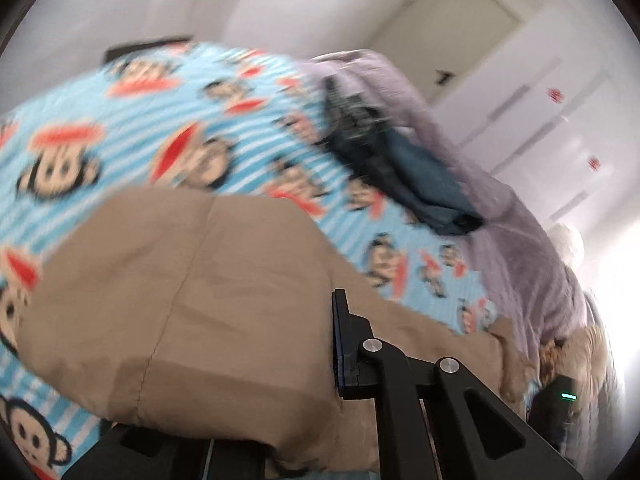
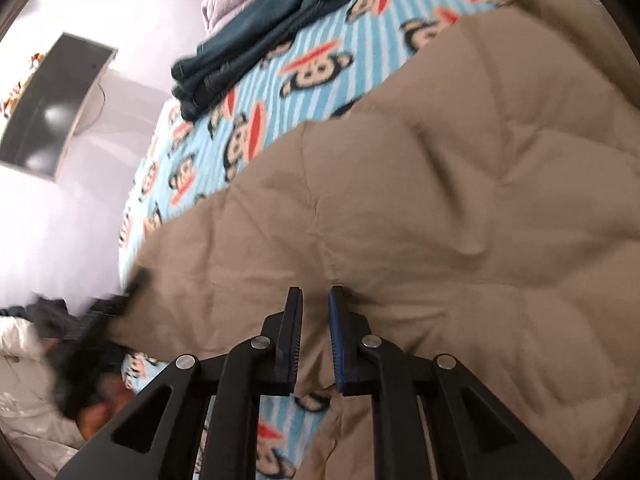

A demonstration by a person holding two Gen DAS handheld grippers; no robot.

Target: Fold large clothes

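A large tan quilted garment lies spread over a bed with a blue striped monkey-print sheet. In the left wrist view the cloth is draped over my left gripper. It hides one finger and runs right up against the pad of the other finger, so the jaws are shut on it. In the right wrist view the same garment fills the right half. My right gripper stands at its near edge, its fingers close together with a fold of tan cloth pinched between the pads. A dark blur at the garment's left edge is the left gripper.
A folded pile of dark blue jeans lies at the far side of the sheet, beside a lilac blanket. White wardrobe doors stand beyond the bed. A dark screen hangs on the wall. A shiny white garment lies lower left.
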